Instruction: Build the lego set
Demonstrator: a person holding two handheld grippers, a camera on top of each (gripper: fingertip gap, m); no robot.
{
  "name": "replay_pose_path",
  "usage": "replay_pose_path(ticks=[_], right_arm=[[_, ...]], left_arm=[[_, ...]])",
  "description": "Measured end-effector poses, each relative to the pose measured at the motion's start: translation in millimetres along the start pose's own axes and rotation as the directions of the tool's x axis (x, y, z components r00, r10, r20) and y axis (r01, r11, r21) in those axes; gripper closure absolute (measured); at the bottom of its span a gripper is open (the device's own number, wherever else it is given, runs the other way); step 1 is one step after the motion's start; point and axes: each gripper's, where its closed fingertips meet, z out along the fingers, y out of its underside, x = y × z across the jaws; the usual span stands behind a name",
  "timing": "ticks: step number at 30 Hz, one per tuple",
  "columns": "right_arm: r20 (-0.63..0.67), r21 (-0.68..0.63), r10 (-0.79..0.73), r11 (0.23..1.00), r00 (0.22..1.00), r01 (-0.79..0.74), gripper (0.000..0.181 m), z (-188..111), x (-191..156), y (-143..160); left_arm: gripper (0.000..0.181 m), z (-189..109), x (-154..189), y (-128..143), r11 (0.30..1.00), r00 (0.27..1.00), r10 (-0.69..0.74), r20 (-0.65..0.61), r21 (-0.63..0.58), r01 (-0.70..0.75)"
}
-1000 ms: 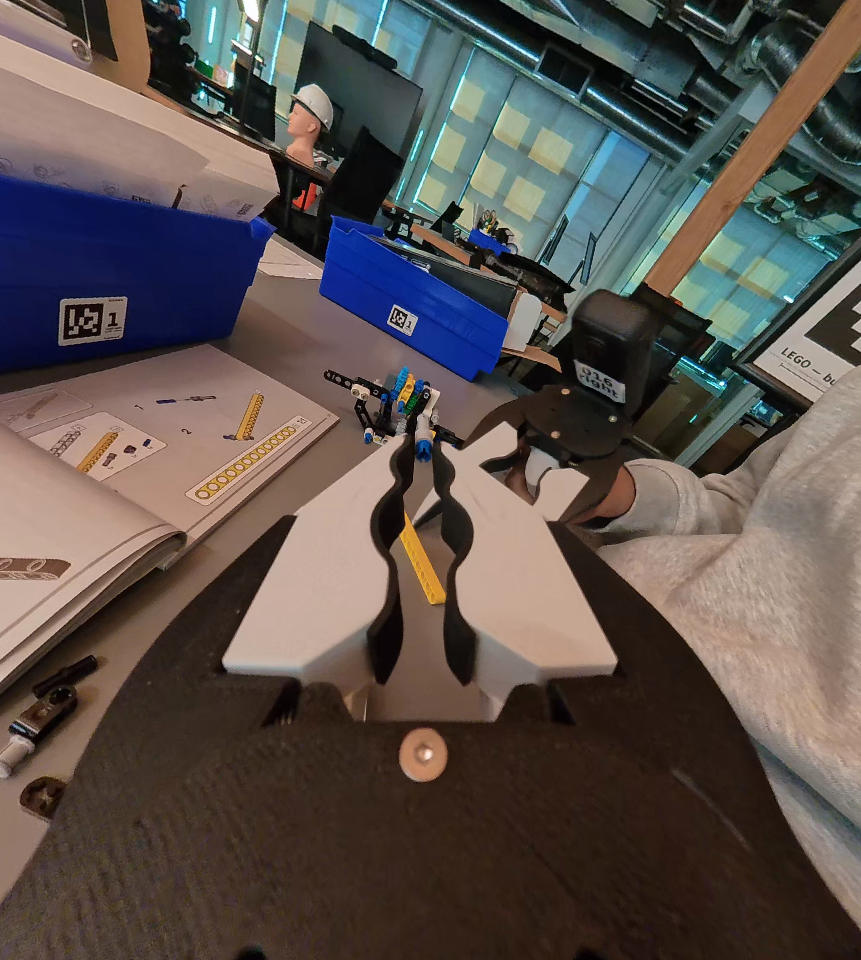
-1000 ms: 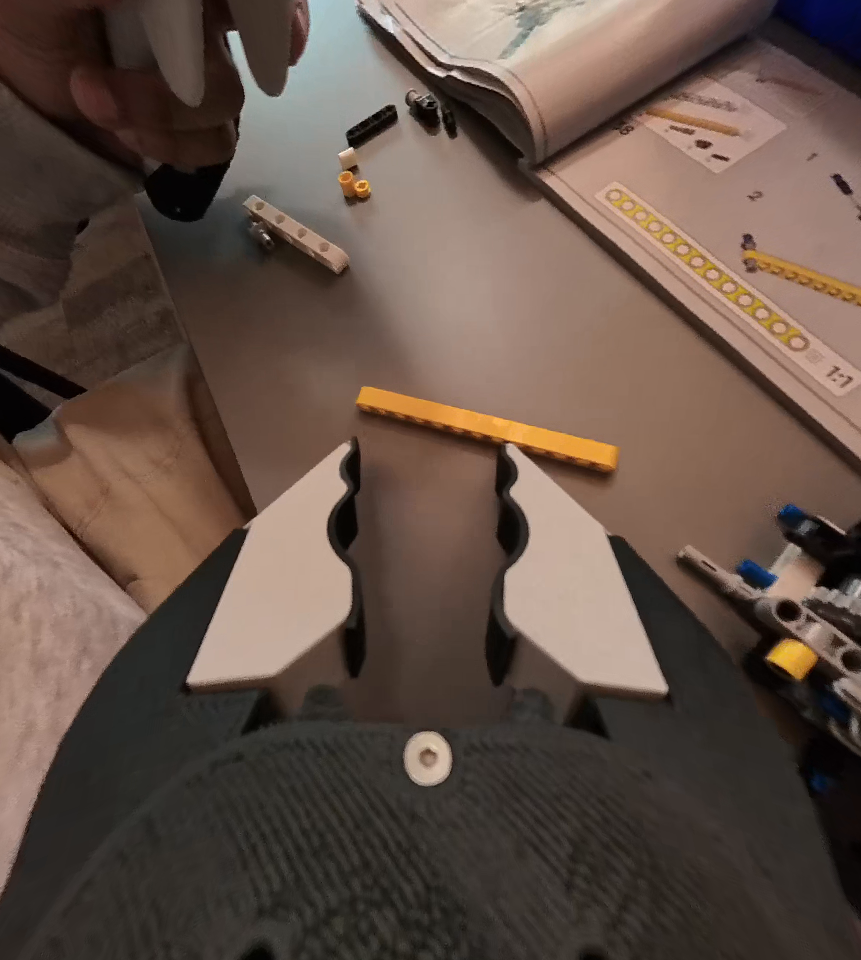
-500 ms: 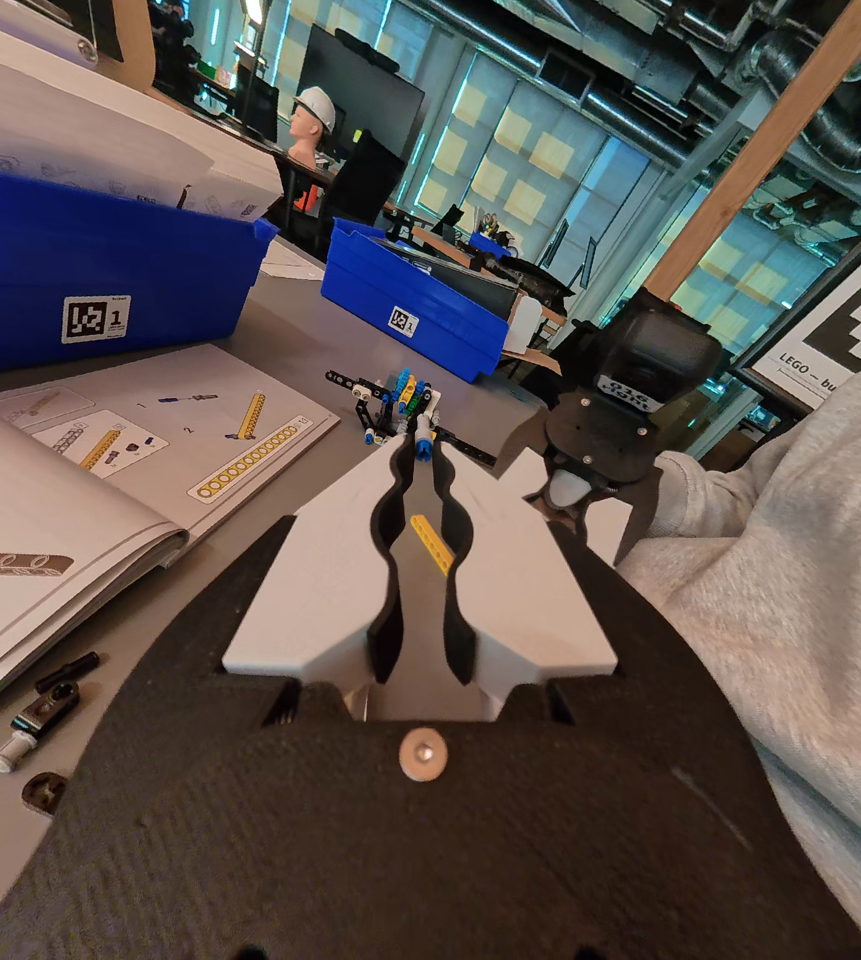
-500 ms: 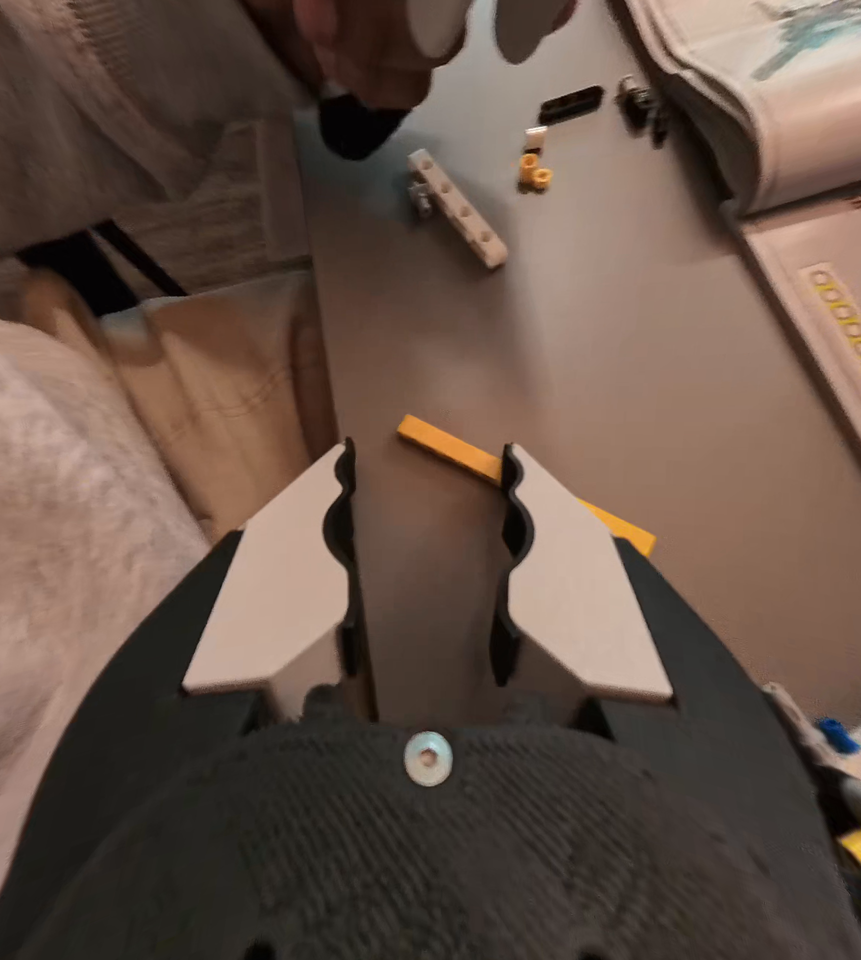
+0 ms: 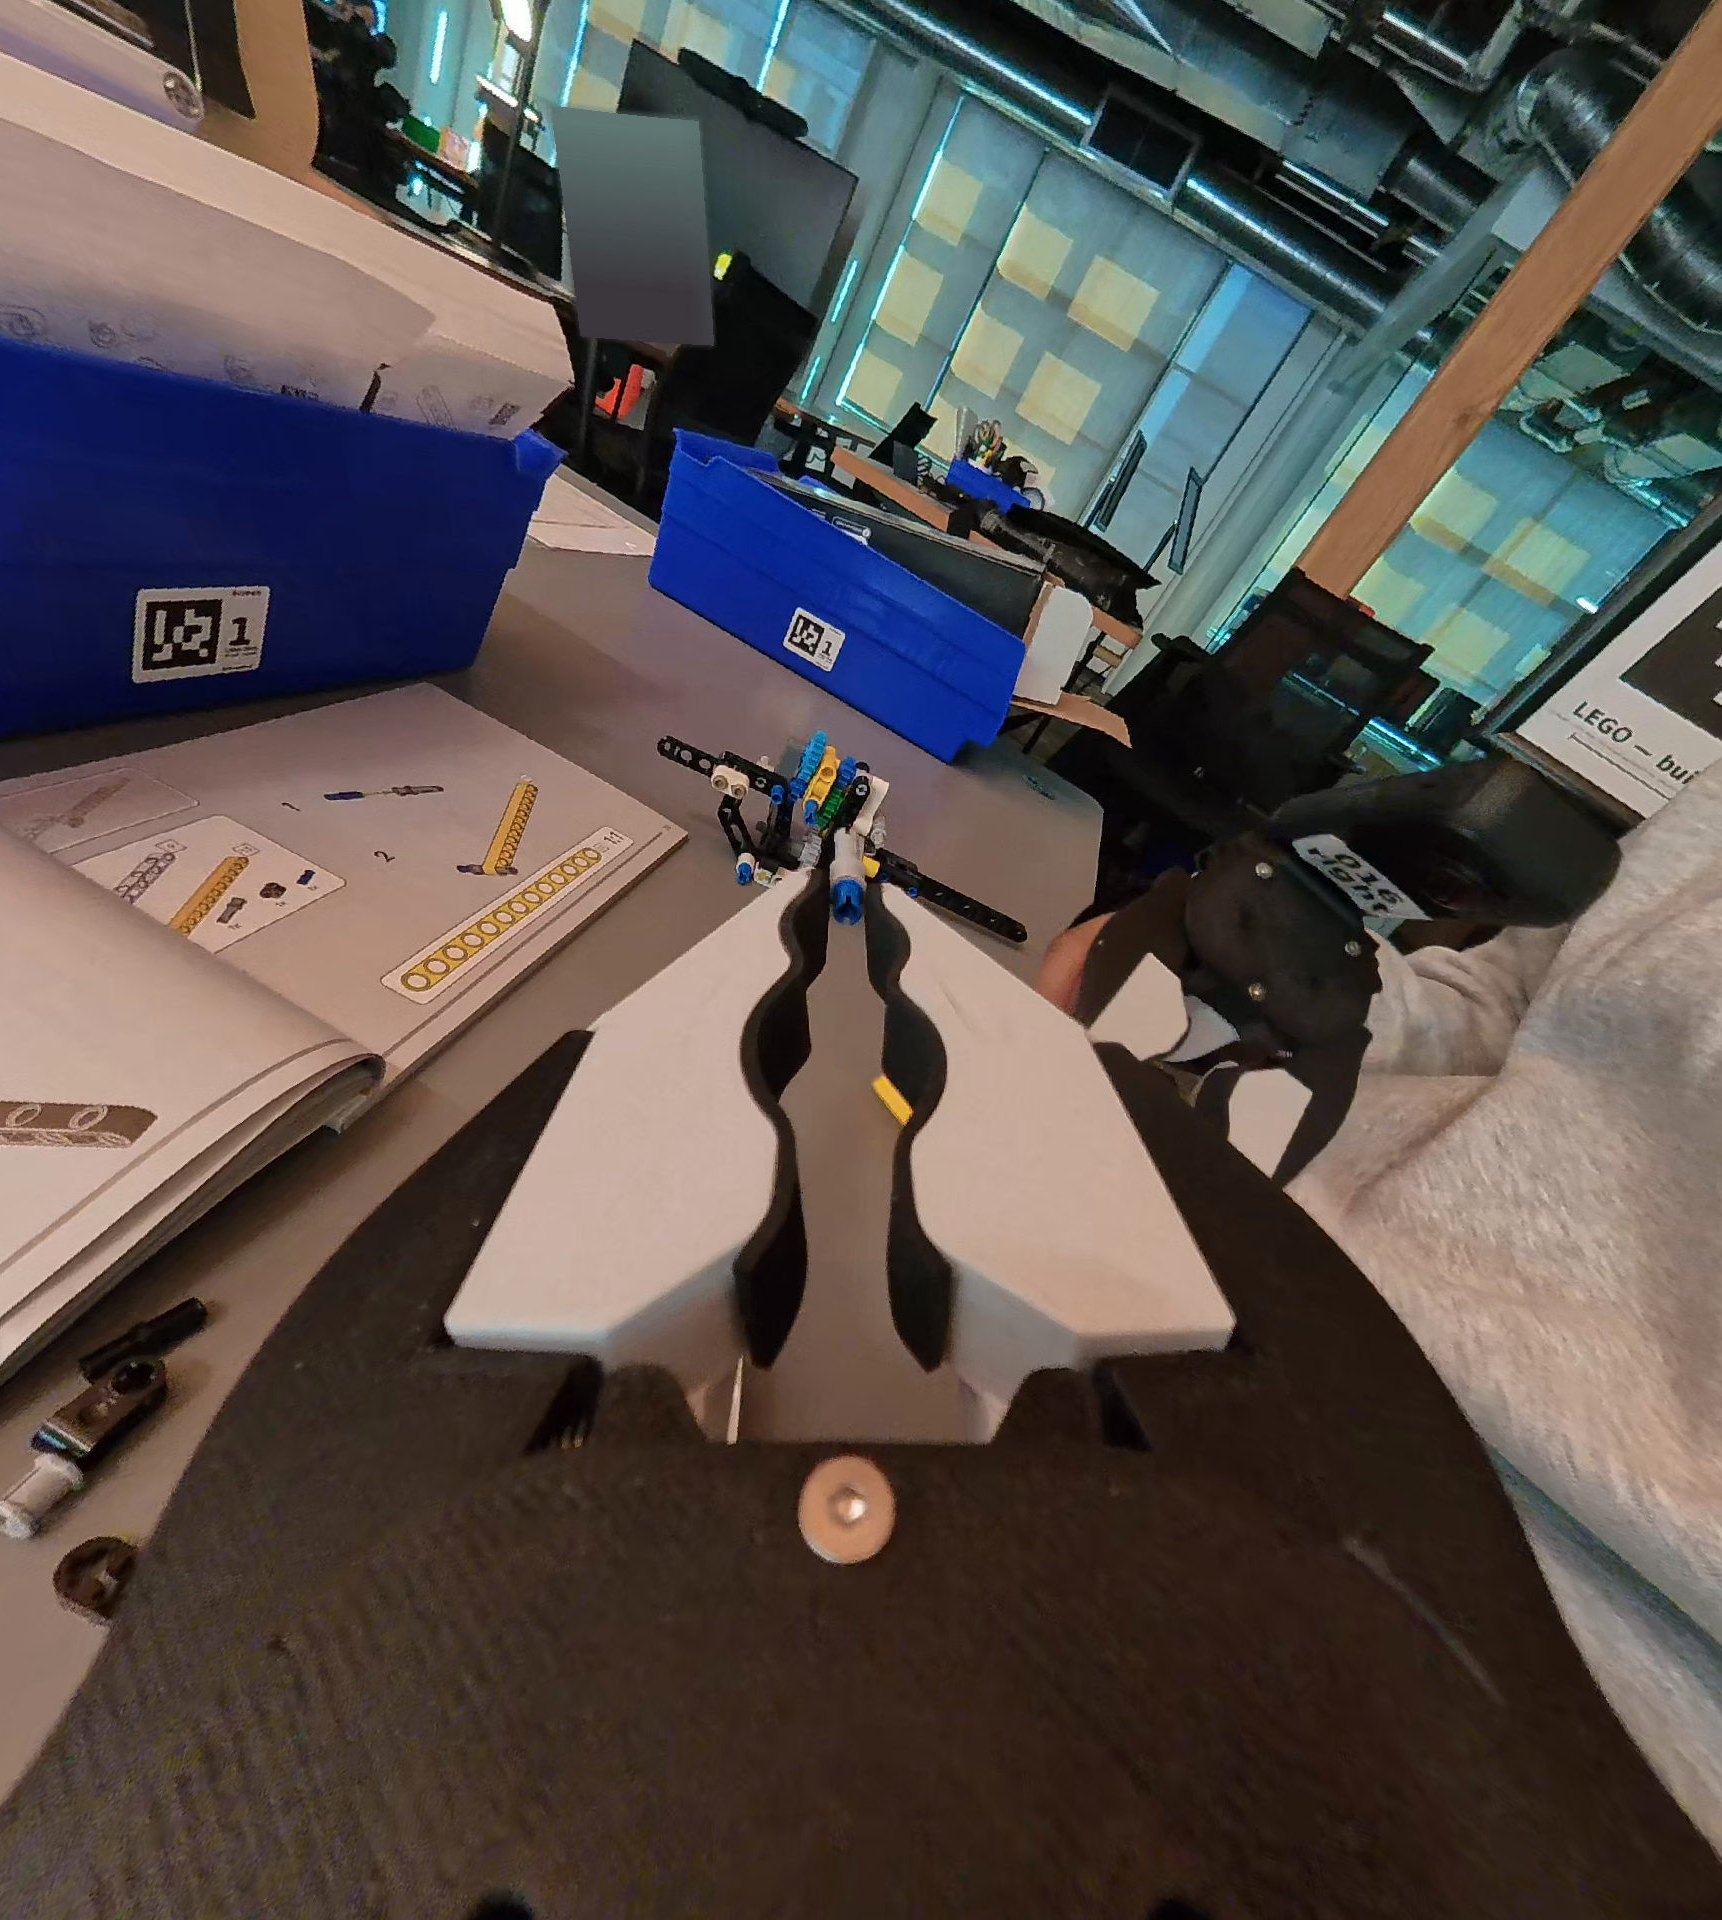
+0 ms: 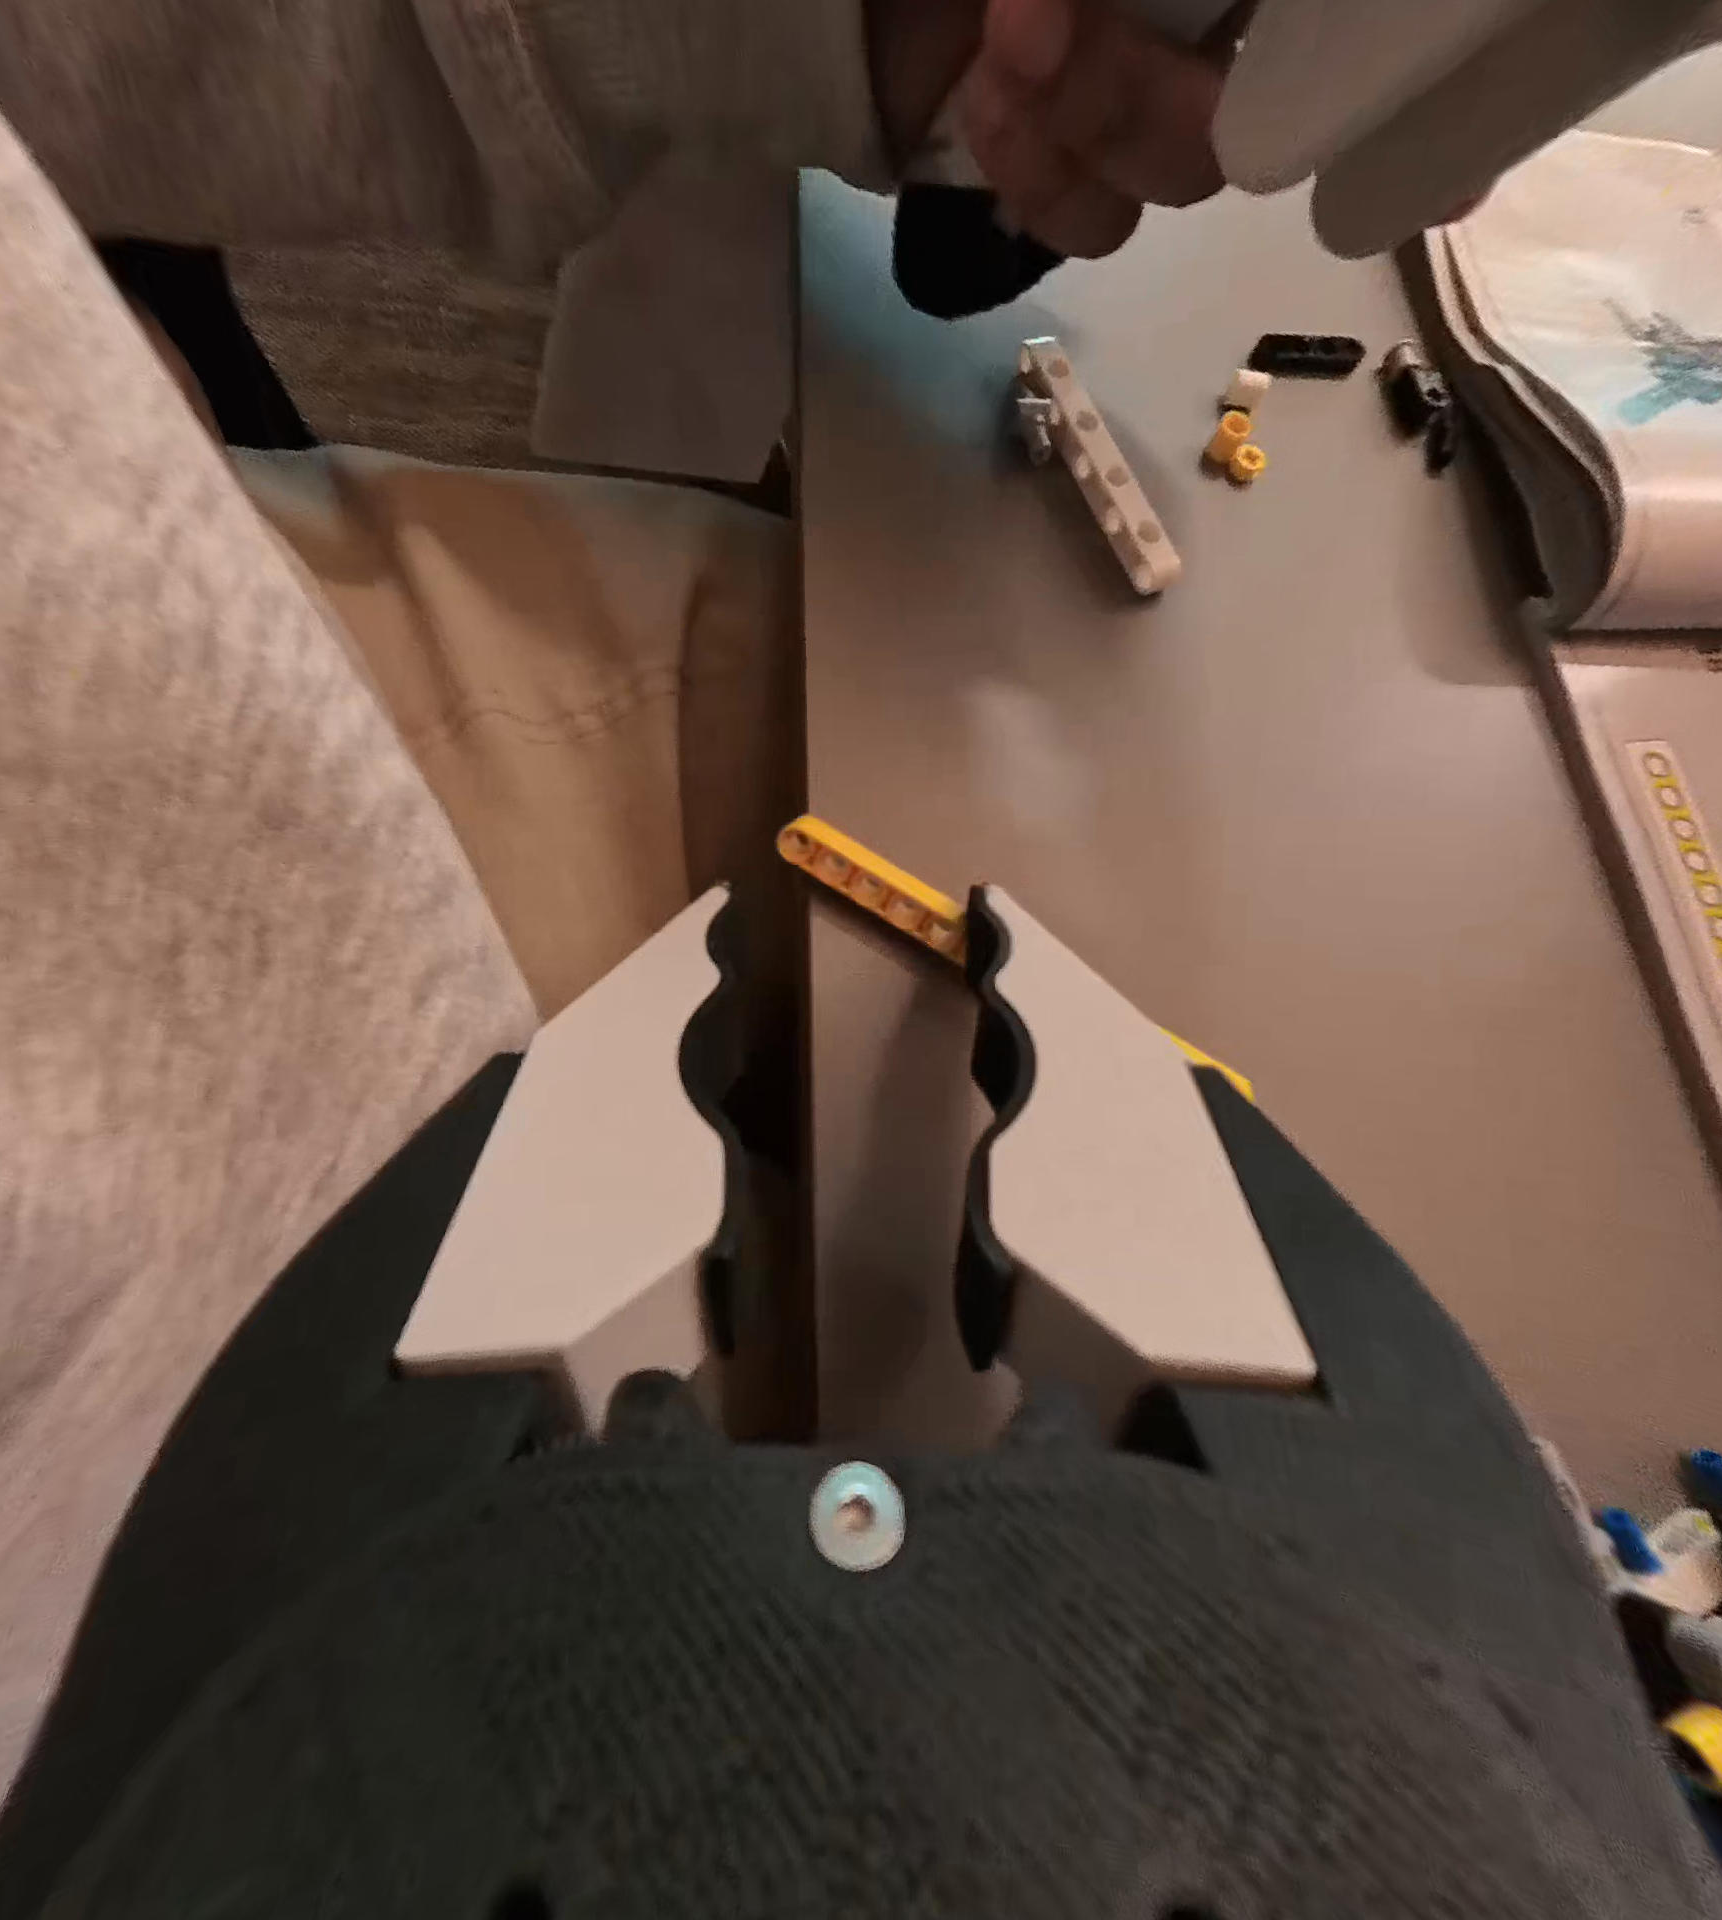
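Note:
A long yellow beam [image 6: 867,894] lies on the grey table [image 6: 1200,779], one end at the near edge. My right gripper [image 6: 849,896] is open and empty. It straddles the table edge, and its right finger covers the beam's middle. A sliver of the beam [image 5: 891,1099] shows between the fingers of my left gripper [image 5: 841,899], which is narrowly open, empty and above the table. The half-built model [image 5: 815,810] stands beyond it and also shows in the right wrist view [image 6: 1709,1621].
An open instruction booklet [image 5: 317,883] lies to the left, with two blue bins [image 5: 161,540] behind it. Loose parts lie near it: a white beam [image 6: 1096,478], yellow bushes [image 6: 1236,447] and black pieces [image 6: 1309,353]. The person's lap [image 6: 213,727] is beyond the table edge [image 6: 800,623]. My hands' fingertips stand some 15 cm from each other.
My right gripper has swung toward the table's near edge and closed in on the yellow beam, now partly over it. My left gripper has barely moved.

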Motion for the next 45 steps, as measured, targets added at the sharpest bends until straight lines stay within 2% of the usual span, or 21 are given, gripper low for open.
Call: replay_pose_path(ticks=[7,11,13,17,20,22,23,26,28,31,35,37,45], right_arm=[[-0.039,0.004,-0.106,0.994,0.994,0.106,0.151,3,-5,-3],[-0.093,-0.006,-0.214,0.977,0.972,0.215,0.171,4,-5,-5],[-0.108,-0.009,-0.233,0.972,0.966,0.234,0.175,3,-5,-6],[-0.115,0.038,-0.164,0.985,0.980,0.169,0.175,-1,1,-11],[-0.126,0.180,-0.002,0.983,0.992,0.025,0.175,-17,15,-31],[-0.098,0.338,0.153,0.935,0.983,-0.111,0.176,-38,28,-50],[-0.067,0.424,0.234,0.887,0.970,-0.184,0.176,-51,36,-59],[0.078,0.623,0.441,0.679,0.894,-0.389,0.176,-89,59,-76],[0.150,0.675,0.501,0.578,0.852,-0.459,0.177,-102,68,-77],[0.237,0.706,0.510,0.494,0.827,-0.508,0.177,-110,68,-82],[0.419,0.727,0.506,0.311,0.754,-0.613,0.178,-125,68,-90],[0.460,0.725,0.496,0.269,0.737,-0.634,0.178,-129,68,-91],[0.493,0.699,0.487,0.271,0.721,-0.661,0.177,-125,66,-90]], left_arm=[[0.178,0,0,0,1.000,1.000,0.000,0.000,0.002,0.000],[0.178,0,0,0,1.000,1.000,0.000,0.000,0.001,0.000],[0.177,0,0,0,1.000,1.000,0.000,0.000,0.004,0.000],[0.178,-1,2,-3,1.000,1.000,-0.006,-0.008,0.020,0.006],[0.178,-4,9,-14,0.996,0.999,-0.016,-0.038,0.083,0.019],[0.178,-6,17,-24,0.989,0.998,-0.023,-0.066,0.146,0.033],[0.178,-7,21,-30,0.981,0.996,-0.032,-0.079,0.186,0.047],[0.178,-1,41,-40,0.961,0.985,-0.067,-0.158,0.256,0.106],[0.178,10,54,-37,0.961,0.978,-0.067,-0.198,0.250,0.117],[0.179,21,74,-37,0.954,0.964,-0.069,-0.258,0.266,0.140],[0.179,29,90,-33,0.944,0.941,-0.104,-0.322,0.267,0.195],[0.179,31,92,-31,0.944,0.936,-0.111,-0.333,0.259,0.204],[0.179,28,89,-31,0.943,0.936,-0.118,-0.331,0.257,0.209]])
